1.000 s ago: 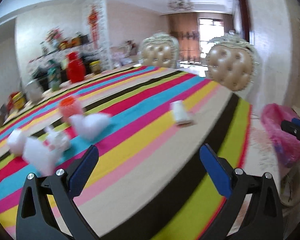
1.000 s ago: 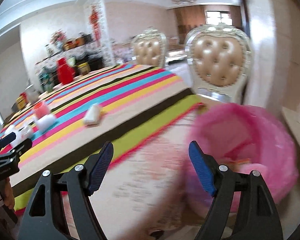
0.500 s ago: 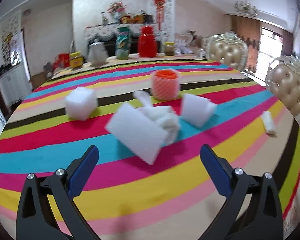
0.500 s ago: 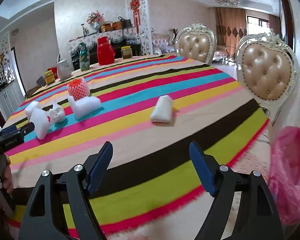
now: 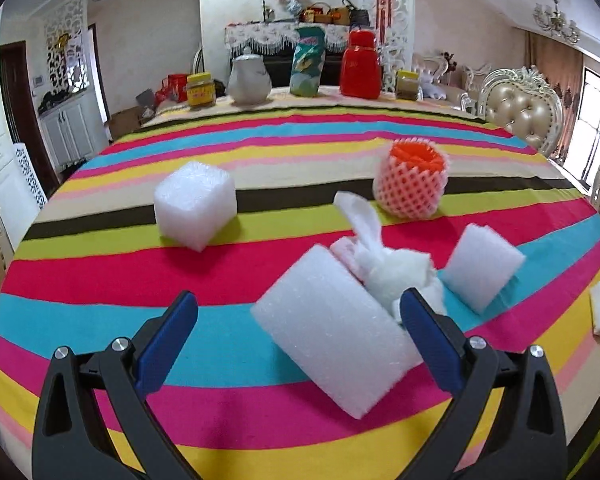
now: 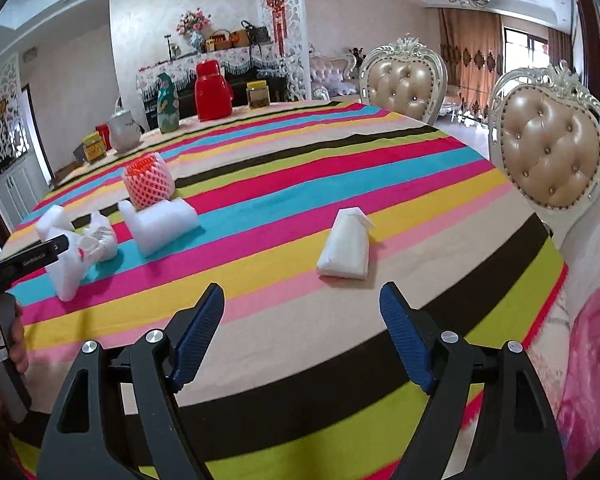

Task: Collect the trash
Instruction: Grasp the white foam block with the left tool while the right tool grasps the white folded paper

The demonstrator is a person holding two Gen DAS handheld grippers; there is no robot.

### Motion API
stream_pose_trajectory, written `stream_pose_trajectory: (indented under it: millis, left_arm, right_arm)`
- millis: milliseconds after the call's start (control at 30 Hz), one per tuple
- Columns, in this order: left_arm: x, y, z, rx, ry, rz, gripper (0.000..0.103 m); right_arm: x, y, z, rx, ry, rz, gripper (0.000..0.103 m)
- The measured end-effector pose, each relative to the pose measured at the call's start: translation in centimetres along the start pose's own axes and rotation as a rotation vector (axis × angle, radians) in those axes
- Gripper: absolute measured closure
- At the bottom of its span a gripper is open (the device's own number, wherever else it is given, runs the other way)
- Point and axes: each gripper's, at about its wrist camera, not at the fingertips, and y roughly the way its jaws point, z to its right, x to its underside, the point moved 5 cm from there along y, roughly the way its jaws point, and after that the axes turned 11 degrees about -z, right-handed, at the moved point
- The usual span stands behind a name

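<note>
- left gripper: fingers spread wide, holding nothing; no pad presses on anything.
- long foam block: lies flat on the striped tabletop near its near edge, between the left fingers but over toward the right-hand one. its long axis runs on a slant across the gap, from the far left down to the near right, so the fingers would likely need a turn to close across its narrow width.
- crumpled white wrap: touching the far end of the long foam block, just beyond the right-hand finger.
- small foam slab, foam cube, orange fruit net: farther toward the middle of the tabletop, apart from the left fingers.
- right gripper: fingers wide and opening a little more, nothing between them.
- folded white packet: alone near the tabletop's right edge, ahead of the right fingers and slightly right of their centre, well apart; long axis points roughly away from them.
- pink bag: below the tabletop's right edge, nearest the right gripper.
- judgement: left hand is nearer the foam cluster, right hand nearer the packet.
</note>
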Motion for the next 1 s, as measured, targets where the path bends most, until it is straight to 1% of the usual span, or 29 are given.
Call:
stream_pose_trajectory:
  millis: [67, 133, 200, 233, 267, 300, 333, 367, 433, 500, 533, 600, 633, 667, 700, 733, 800, 933, 1000]
  left_arm:
    - [0.5, 0.5, 0.1, 0.024, 0.017, -0.014, 0.005]
    - [0.7, 0.8, 0.3, 0.027, 0.030, -0.038, 0.005]
    - [0.8, 1.3, 0.4, 0.045, 0.040, -0.063, 0.005]
    - [0.9, 1.4, 0.5, 0.053, 0.044, -0.074, 0.007]
    - [1.1, 1.8, 0.8, 0.069, 0.055, -0.096, 0.015]
    - [1.0, 2.0, 1.0, 0.081, 0.065, -0.104, 0.019]
    - [1.1, 2.1, 1.4, 0.100, 0.080, -0.108, 0.028]
    - [1.1, 2.0, 1.7, 0.113, 0.093, -0.104, 0.041]
    - [1.1, 1.5, 1.9, 0.106, 0.102, -0.080, 0.042]
    - [1.0, 0.7, 1.8, 0.117, 0.099, -0.032, 0.043]
    - [0.9, 0.2, 1.7, 0.107, 0.098, -0.003, 0.043]
    - [0.7, -0.6, 1.6, 0.090, 0.101, 0.043, 0.044]
    - [0.6, -1.1, 1.5, 0.088, 0.095, 0.065, 0.044]
    - [0.4, -1.5, 1.4, 0.091, 0.087, 0.080, 0.044]
    - [0.3, -1.8, 1.2, 0.099, 0.078, 0.092, 0.044]
    - [0.2, -2.0, 1.1, 0.106, 0.074, 0.102, 0.044]
    - [0.1, -2.7, 1.0, 0.118, 0.069, 0.129, 0.044]
    - [0.0, -3.8, 1.3, 0.133, 0.083, 0.179, 0.043]
    - [0.2, -4.1, 1.6, 0.143, 0.095, 0.182, 0.043]
  right_arm:
    - [-0.5, 0.8, 0.2, 0.015, 0.002, -0.013, 0.025]
    - [-1.0, 1.9, 0.4, 0.035, 0.004, -0.029, 0.025]
    - [-1.4, 2.8, 0.7, 0.051, 0.013, -0.048, 0.024]
    - [-1.8, 3.6, 0.9, 0.062, 0.020, -0.062, 0.023]
    - [-2.1, 4.1, 1.0, 0.070, 0.023, -0.073, 0.023]
    - [-2.4, 4.7, 1.2, 0.079, 0.026, -0.083, 0.023]
    - [-2.7, 5.2, 1.2, 0.090, 0.027, -0.092, 0.023]
    - [-3.1, 6.0, 1.3, 0.104, 0.028, -0.108, 0.023]
    - [-3.7, 7.4, 1.5, 0.124, 0.033, -0.141, 0.023]
    - [-4.1, 8.2, 1.6, 0.120, 0.042, -0.160, 0.024]
    - [-4.3, 8.5, 1.6, 0.123, 0.040, -0.166, 0.024]
    - [-4.6, 8.9, 1.6, 0.130, 0.034, -0.175, 0.028]
    - [-4.6, 9.3, 1.7, 0.128, 0.037, -0.190, 0.035]
    - [-4.6, 9.6, 1.9, 0.122, 0.040, -0.207, 0.044]
    - [-4.5, 10.0, 2.0, 0.116, 0.048, -0.229, 0.050]
    - [-4.4, 10.3, 2.2, 0.112, 0.061, -0.243, 0.059]
    - [-4.4, 10.1, 2.5, 0.104, 0.077, -0.235, 0.060]
    - [-4.5, 9.1, 2.4, 0.107, 0.076, -0.184, 0.062]
    - [-4.5, 8.7, 2.5, 0.107, 0.081, -0.165, 0.062]
